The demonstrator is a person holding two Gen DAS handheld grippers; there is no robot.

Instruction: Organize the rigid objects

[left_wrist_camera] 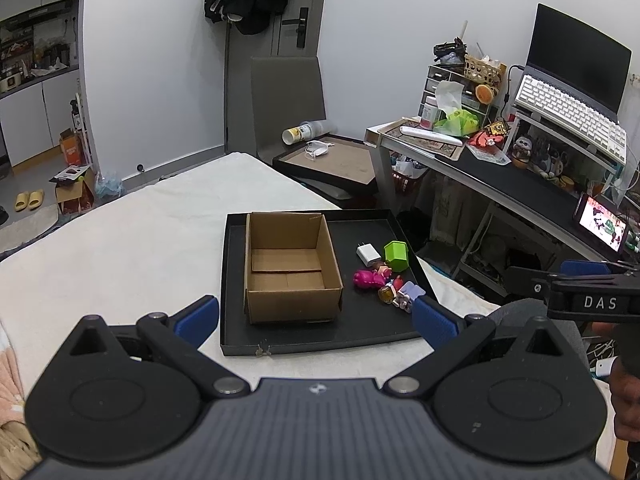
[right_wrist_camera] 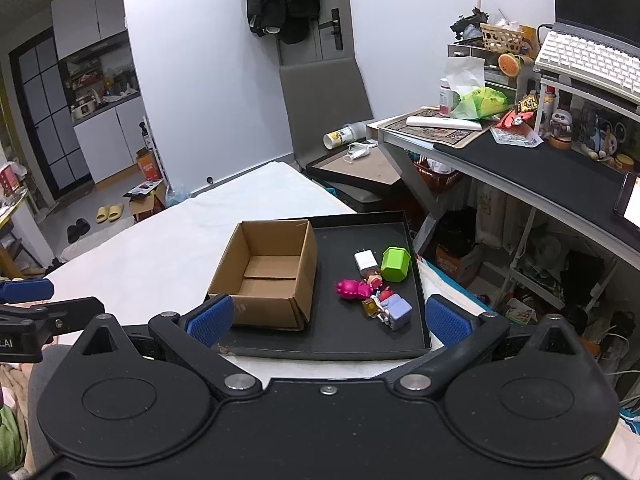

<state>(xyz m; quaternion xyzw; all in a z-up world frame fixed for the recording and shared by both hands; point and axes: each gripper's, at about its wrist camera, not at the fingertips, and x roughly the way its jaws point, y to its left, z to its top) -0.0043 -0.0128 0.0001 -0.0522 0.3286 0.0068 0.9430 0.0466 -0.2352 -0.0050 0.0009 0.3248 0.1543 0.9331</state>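
A black tray (left_wrist_camera: 312, 340) (right_wrist_camera: 340, 344) lies on the white bed. An empty cardboard box (left_wrist_camera: 290, 266) (right_wrist_camera: 266, 272) stands in its left half. To the box's right lie a white charger (left_wrist_camera: 369, 254) (right_wrist_camera: 365, 260), a green hexagonal cup (left_wrist_camera: 397, 255) (right_wrist_camera: 395, 264), a pink figure (left_wrist_camera: 366, 279) (right_wrist_camera: 352, 289), an amber piece (left_wrist_camera: 386, 293) (right_wrist_camera: 370, 306) and a lilac block toy (left_wrist_camera: 409, 294) (right_wrist_camera: 396, 311). My left gripper (left_wrist_camera: 316, 320) is open and empty, in front of the tray. My right gripper (right_wrist_camera: 328, 320) is open and empty too, near the tray's front edge.
A desk (right_wrist_camera: 520, 160) with laptop, keyboard and clutter stands at the right. A grey chair (left_wrist_camera: 288, 96) and a second black tray (left_wrist_camera: 332, 162) are behind the bed. The other gripper shows at the right edge of the left wrist view (left_wrist_camera: 580, 292).
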